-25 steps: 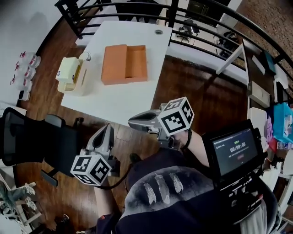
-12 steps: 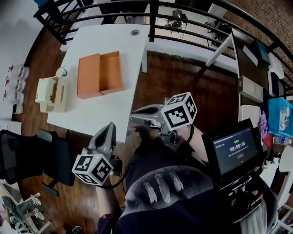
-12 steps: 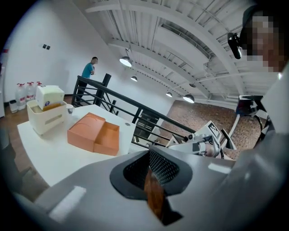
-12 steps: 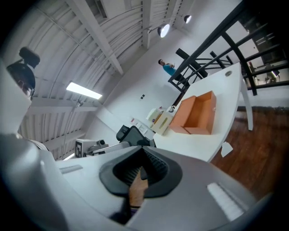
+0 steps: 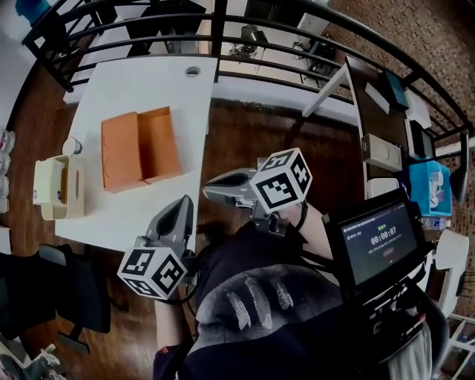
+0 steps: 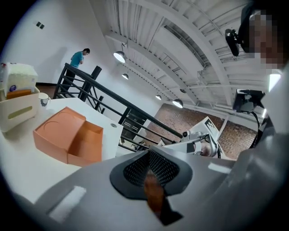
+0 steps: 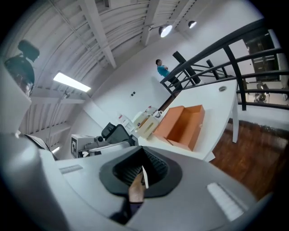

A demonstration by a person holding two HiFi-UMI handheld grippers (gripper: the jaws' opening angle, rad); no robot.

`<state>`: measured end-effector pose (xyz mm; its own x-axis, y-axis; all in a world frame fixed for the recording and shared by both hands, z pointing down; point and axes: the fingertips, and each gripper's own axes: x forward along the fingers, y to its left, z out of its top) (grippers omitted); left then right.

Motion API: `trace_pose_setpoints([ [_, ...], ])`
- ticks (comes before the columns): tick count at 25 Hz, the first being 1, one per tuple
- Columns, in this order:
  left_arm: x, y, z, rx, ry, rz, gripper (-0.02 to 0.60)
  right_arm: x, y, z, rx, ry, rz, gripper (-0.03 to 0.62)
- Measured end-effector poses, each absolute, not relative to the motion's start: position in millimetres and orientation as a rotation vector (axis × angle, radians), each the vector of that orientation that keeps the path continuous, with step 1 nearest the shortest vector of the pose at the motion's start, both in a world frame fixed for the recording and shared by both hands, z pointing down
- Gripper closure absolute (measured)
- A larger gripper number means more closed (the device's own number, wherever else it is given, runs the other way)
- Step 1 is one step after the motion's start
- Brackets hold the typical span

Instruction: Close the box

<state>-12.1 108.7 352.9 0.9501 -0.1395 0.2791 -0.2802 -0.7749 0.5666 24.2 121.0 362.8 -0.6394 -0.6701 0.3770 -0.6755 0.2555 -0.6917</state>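
Head view looks steeply down on a white table [image 5: 130,215] with the orange box [image 5: 141,148] lying open on it, about midway between the table's left and right edges. Its lid lies flat on the left, touching the open tray on the right along one long side, and the tray looks empty. Left of the box, near the table's left edge, stands a cream holder [image 5: 53,189] with a small cup [image 5: 72,145] just beyond it on the far side. A black railing [image 5: 223,18] runs past the table's far end.

My left tongs [image 5: 183,202] point at the table's near edge and are well apart from the box. In the left gripper view the two dark ribbed pads meet in one line, so these tongs are closed with nothing between them.

My right tongs [image 5: 208,194] hover over the brown wooden floor [image 5: 297,133], to the right of the table's near corner, pointing left. In the right gripper view the pads are also pressed together and hold nothing; the box shows far ahead with its hollow side facing me.

A dark screen [image 5: 382,241] with green digits sits at my right. A person [image 6: 77,58] stands far off by the railing.
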Motion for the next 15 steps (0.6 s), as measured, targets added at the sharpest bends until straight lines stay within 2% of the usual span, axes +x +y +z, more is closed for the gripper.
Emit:
trace_pose_setpoints([
  [5,-10.7,88.6,356.1,2.424,-0.354,0.280,0.566,21.6,95.1,369.7,1.218,-2.481,1.362,0.589],
  [15,53.4,45.3,360.3,2.363,-0.622,0.300,0.566,86.3,28.9,376.4,0.896,-2.581,1.379,0.589],
])
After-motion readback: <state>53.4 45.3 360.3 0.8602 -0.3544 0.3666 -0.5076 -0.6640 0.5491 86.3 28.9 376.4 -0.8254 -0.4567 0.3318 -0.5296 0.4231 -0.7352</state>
